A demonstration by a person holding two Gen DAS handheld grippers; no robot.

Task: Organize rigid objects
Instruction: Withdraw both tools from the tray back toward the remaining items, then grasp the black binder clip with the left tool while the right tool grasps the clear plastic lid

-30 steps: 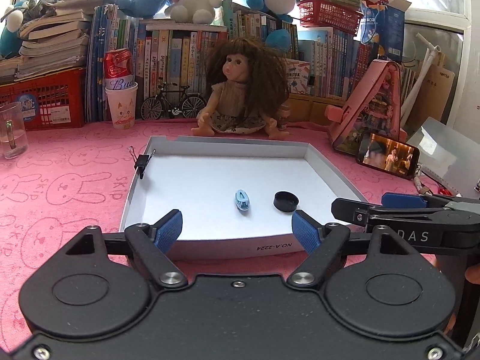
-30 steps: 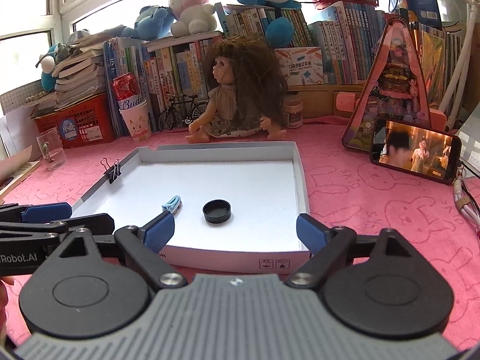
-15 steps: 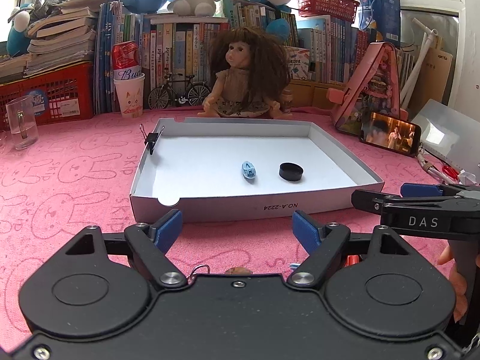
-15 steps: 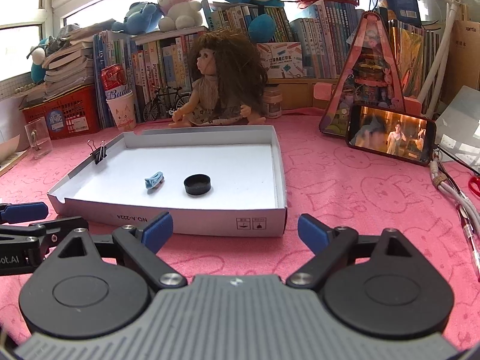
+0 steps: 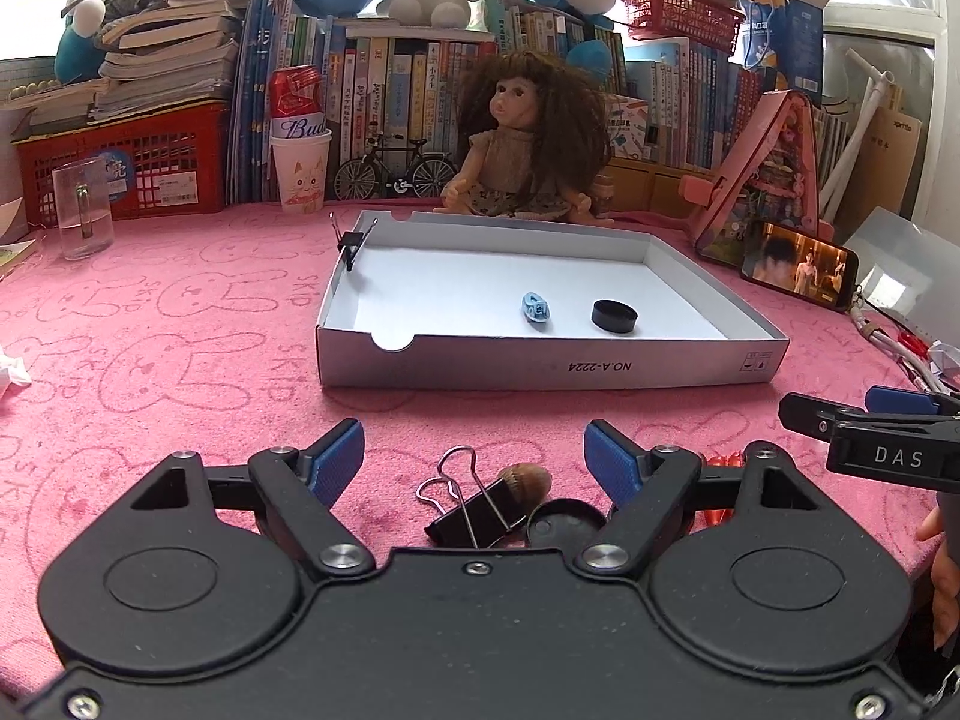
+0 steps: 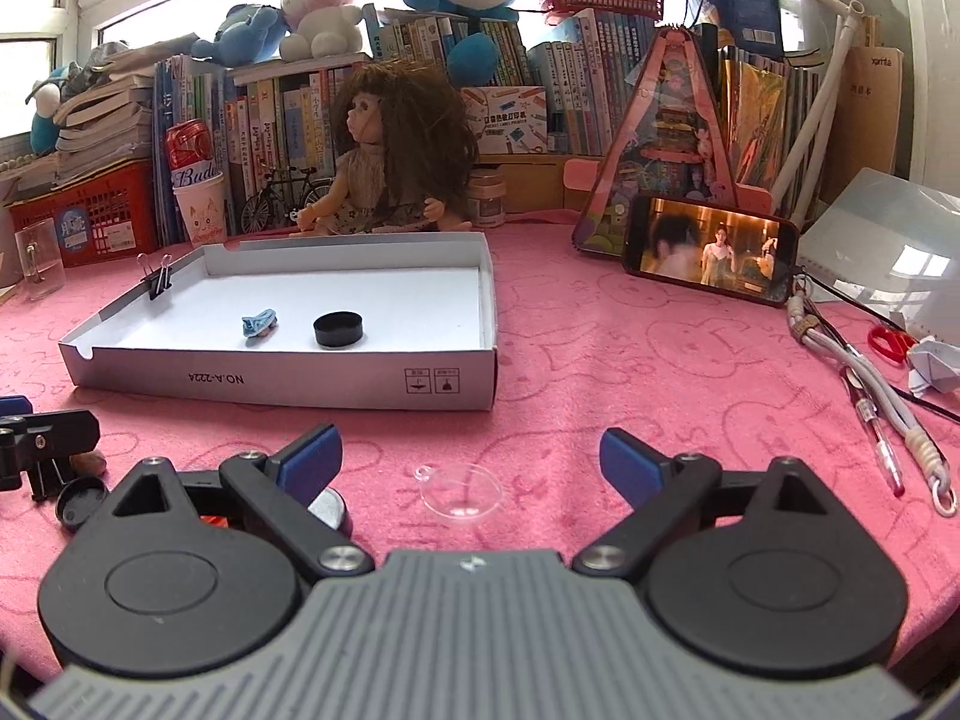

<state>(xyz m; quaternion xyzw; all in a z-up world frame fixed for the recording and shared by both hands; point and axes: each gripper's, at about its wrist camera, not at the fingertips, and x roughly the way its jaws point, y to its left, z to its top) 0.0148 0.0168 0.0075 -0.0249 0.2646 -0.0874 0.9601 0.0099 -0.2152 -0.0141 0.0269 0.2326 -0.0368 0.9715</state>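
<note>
Books line the back of the pink desk (image 5: pixel 180 330), beside a "Bud" can (image 5: pixel 294 102). "NO.A-2224" marks the white box (image 5: pixel 540 369). Left tool (image 5: pixel 474 450) and right tool (image 6: pixel 471 456) both gape wide, holding nothing.

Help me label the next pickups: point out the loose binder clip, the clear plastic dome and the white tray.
Binder clip (image 5: pixel 474 519), left wrist view, on its black body.
Clear plastic dome (image 6: pixel 461 493), right wrist view, on its centre.
White tray (image 5: pixel 540 367), left wrist view, on its front wall.

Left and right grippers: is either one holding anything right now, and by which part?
Nothing is held. The left gripper is open above the loose binder clip; the right gripper is open above the clear lid.
</note>
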